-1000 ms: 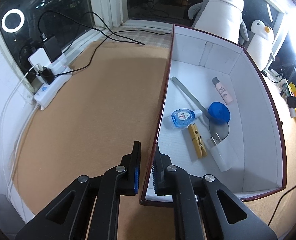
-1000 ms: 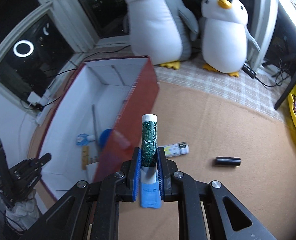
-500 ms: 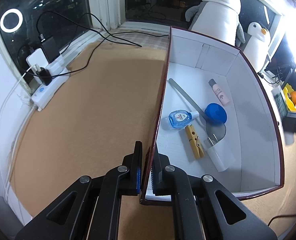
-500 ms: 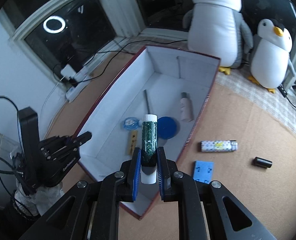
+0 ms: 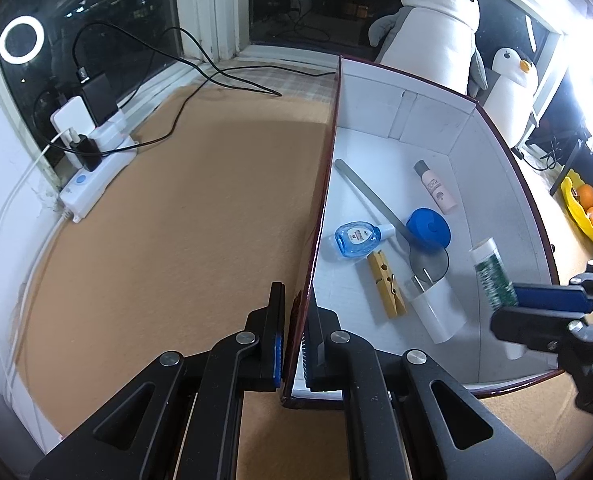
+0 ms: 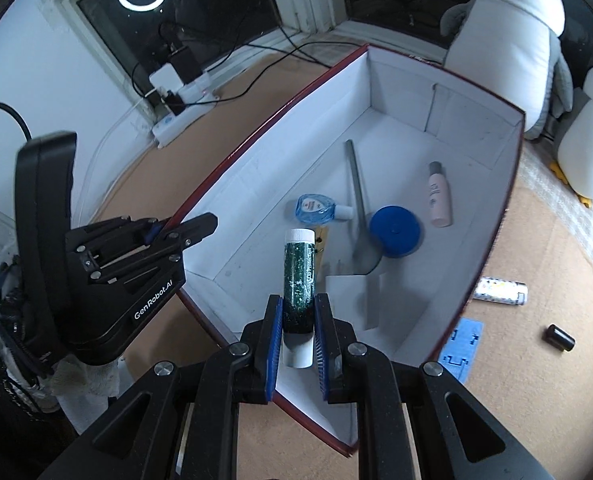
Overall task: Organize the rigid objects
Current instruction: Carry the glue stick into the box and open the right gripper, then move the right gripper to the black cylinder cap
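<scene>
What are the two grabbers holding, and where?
The right gripper pinches the green tube near its lower end. The left gripper clamps the box wall's rim.

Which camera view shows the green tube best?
The right wrist view: the green tube stands centred between the right tongs, white cap to base visible, above the box. The left wrist view shows it only at the right edge, small and partly hidden by those tongs.

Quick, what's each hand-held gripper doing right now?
Left hand-held gripper: shut on the side wall of the dark red cardboard box.
Right hand-held gripper: shut on a green glittery tube with white cap.
</scene>
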A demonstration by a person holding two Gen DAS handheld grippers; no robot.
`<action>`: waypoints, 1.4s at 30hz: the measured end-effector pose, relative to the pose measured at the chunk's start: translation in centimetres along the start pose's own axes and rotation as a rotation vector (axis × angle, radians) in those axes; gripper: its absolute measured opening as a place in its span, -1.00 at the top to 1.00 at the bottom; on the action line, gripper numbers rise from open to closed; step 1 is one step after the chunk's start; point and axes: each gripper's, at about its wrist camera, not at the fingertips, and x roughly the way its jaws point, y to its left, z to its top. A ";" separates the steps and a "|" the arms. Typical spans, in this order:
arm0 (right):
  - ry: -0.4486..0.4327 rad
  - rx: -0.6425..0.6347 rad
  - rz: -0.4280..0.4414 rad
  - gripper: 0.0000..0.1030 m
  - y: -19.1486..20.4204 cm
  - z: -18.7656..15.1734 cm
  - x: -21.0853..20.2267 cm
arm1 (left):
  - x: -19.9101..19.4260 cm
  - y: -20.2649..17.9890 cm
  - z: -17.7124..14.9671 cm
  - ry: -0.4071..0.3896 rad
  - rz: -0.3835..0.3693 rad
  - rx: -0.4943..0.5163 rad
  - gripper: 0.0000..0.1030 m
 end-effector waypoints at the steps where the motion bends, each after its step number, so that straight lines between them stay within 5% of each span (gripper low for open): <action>1: 0.003 -0.002 0.001 0.73 0.1 0.0 0.1 | 0.0 0.0 0.0 0.000 0.000 0.000 0.88; 8: 0.017 -0.027 0.001 0.72 0.6 0.2 0.8 | 0.0 0.0 0.0 0.000 0.001 0.000 0.88; 12: 0.009 -0.024 -0.002 0.48 0.5 0.3 0.7 | 0.0 0.0 0.0 0.001 0.003 0.002 0.88; 26: -0.060 0.029 0.031 0.48 -1.2 -0.1 -2.0 | 0.1 -0.2 0.1 0.007 0.019 0.011 0.88; 39: -0.130 0.210 -0.039 0.44 -9.8 -2.2 -5.7 | 0.7 -0.5 0.8 0.029 0.038 0.020 0.88; 42: -0.123 0.247 -0.057 0.30 -12.0 -2.9 -5.9 | 0.9 -0.6 1.0 0.038 0.042 0.021 0.88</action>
